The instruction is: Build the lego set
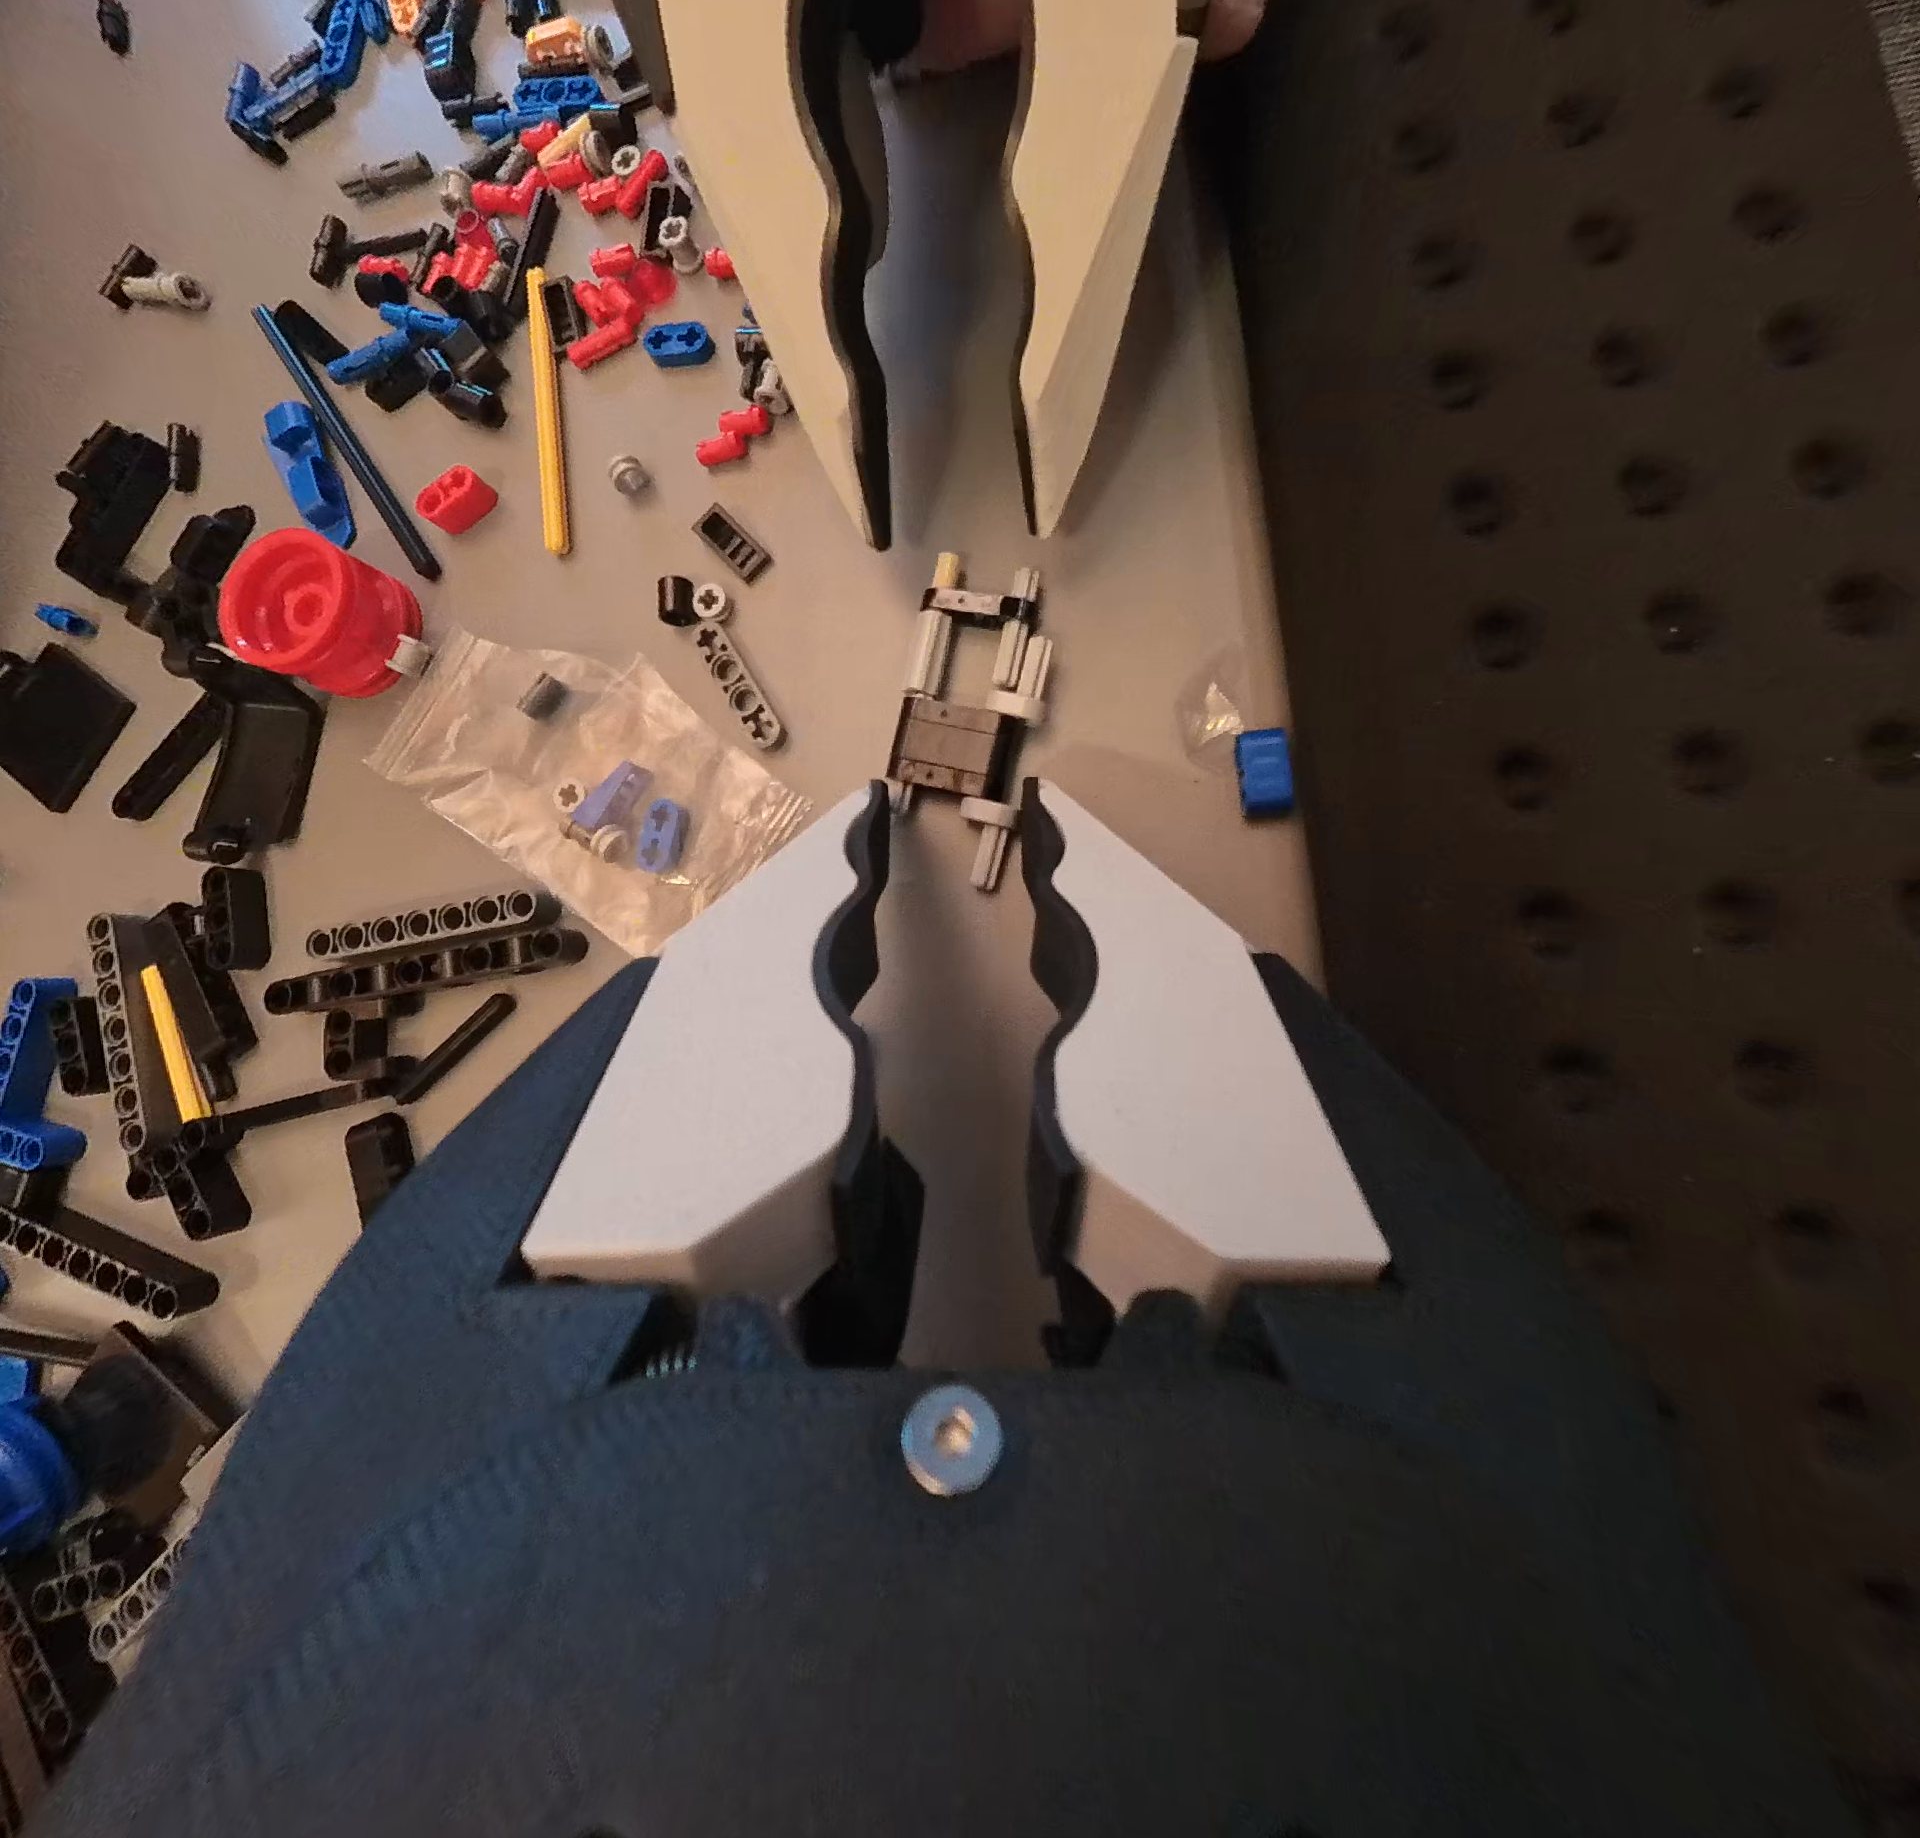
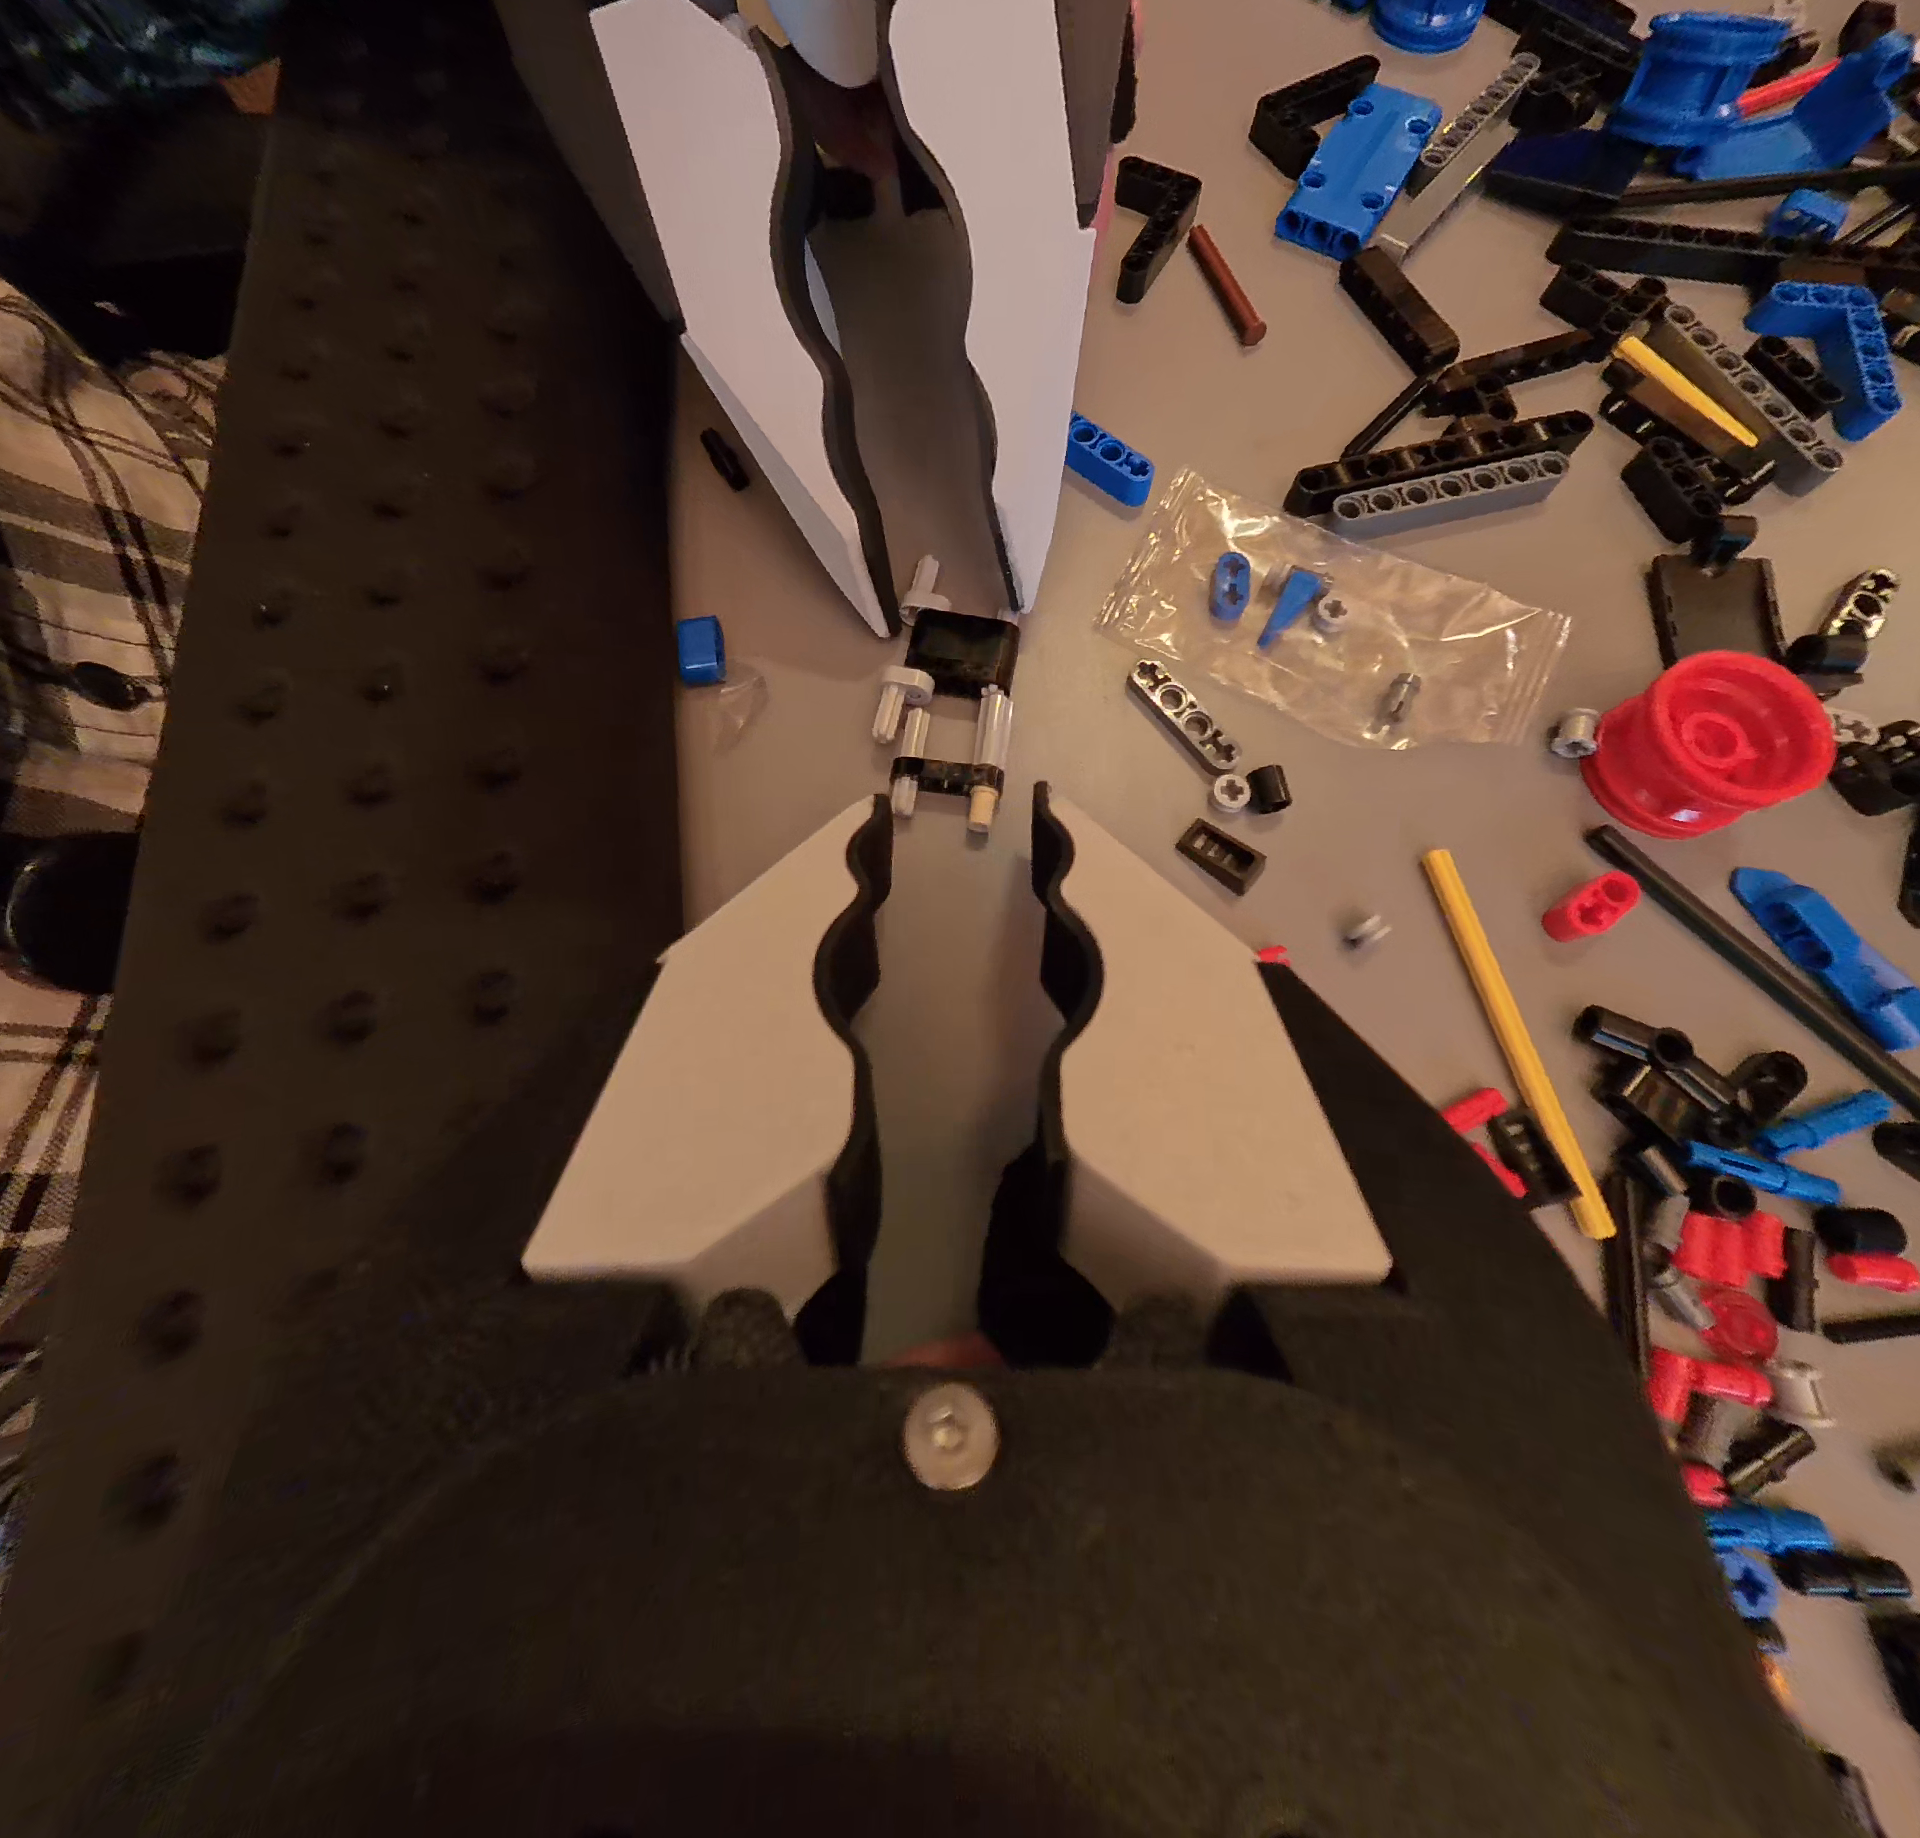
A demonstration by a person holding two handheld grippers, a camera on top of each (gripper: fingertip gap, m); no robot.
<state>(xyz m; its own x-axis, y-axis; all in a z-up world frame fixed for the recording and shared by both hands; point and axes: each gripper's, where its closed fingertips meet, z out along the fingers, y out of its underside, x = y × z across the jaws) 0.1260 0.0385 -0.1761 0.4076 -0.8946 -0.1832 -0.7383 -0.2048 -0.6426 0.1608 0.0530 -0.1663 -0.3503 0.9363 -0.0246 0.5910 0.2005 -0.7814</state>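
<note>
A small lego assembly [image 1: 971,708] of a dark block, grey axles and a thin black beam lies on the grey table [image 1: 1122,583], near its edge. It also shows in the right wrist view [image 2: 951,708]. My left gripper [image 1: 956,801] is open and empty, and one grey axle end of the assembly lies between its tips. My right gripper [image 2: 961,801] is open and empty, its tips just short of the thin black beam end. The two grippers face each other across the assembly: the right gripper [image 1: 956,536] comes from the far side, and so does the left gripper [image 2: 951,614].
A black dimpled mat [image 1: 1558,645] borders the table beside the assembly. A clear bag of small parts [image 1: 592,770], a red wheel [image 1: 312,625], a yellow axle [image 1: 548,406], a small blue piece [image 1: 1264,770] and several heaps of black, blue and red pieces [image 2: 1662,386] cover the table.
</note>
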